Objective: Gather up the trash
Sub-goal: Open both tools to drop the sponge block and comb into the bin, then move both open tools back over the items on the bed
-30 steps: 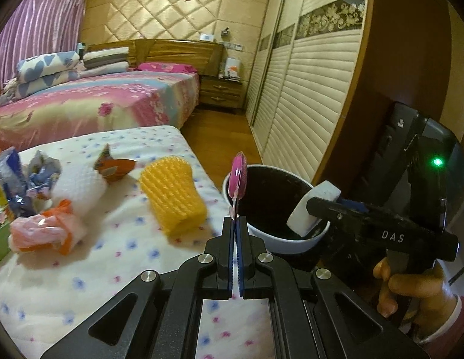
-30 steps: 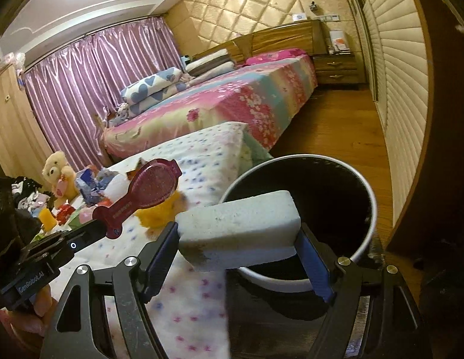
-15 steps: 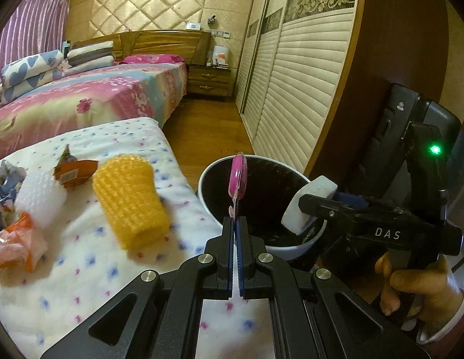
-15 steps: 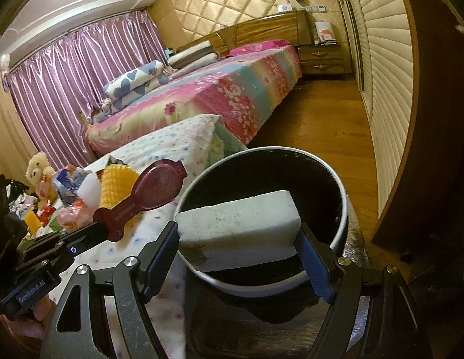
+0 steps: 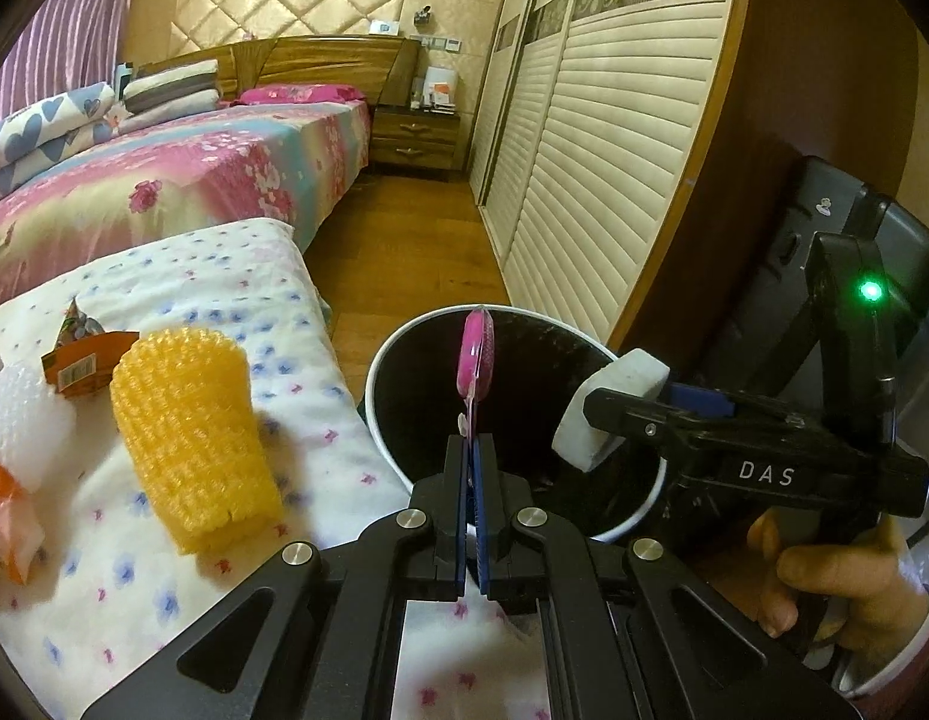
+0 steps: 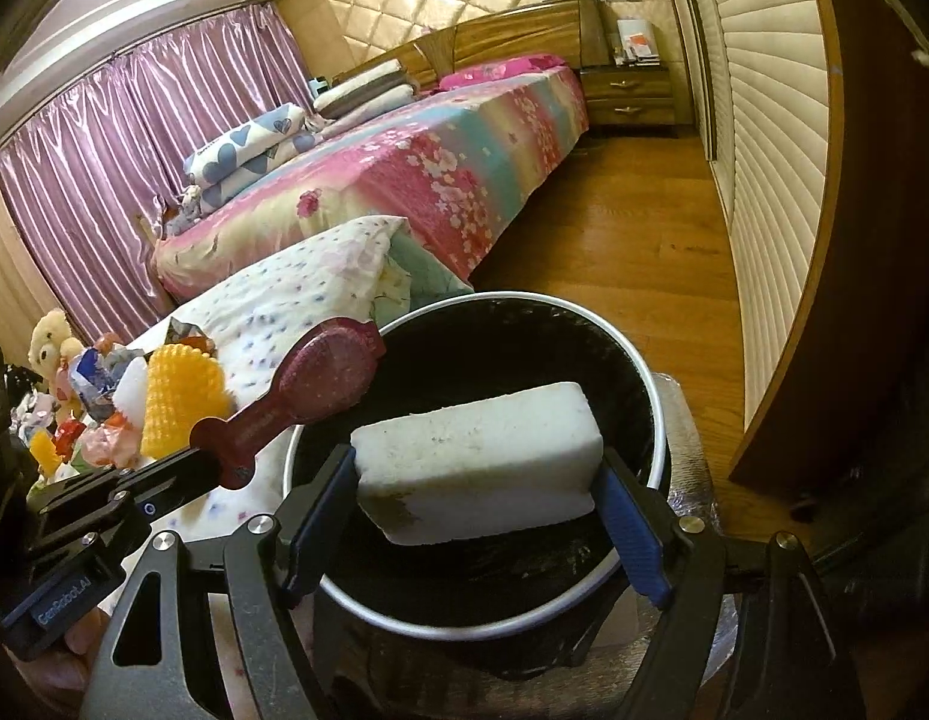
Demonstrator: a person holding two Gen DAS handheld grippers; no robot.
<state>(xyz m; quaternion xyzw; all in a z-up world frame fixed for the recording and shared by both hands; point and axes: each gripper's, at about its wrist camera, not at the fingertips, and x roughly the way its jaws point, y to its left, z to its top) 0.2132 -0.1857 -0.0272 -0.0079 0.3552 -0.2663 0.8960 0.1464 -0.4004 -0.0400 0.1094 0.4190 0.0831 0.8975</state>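
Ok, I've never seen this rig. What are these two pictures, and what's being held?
There is no robot here: a person holds a two-finger gripper in each hand, and each has a camera looking along its fingers.

The left view shows the left gripper shut on the thin handle of a pink brush. The right view shows the right gripper clamped on a white foam block. Both items hang over the bin, a white-rimmed pail with a dark inside.

Left of the bin, a flowered sheet carries more trash: a yellow foam net, a white foam net and wrappers.
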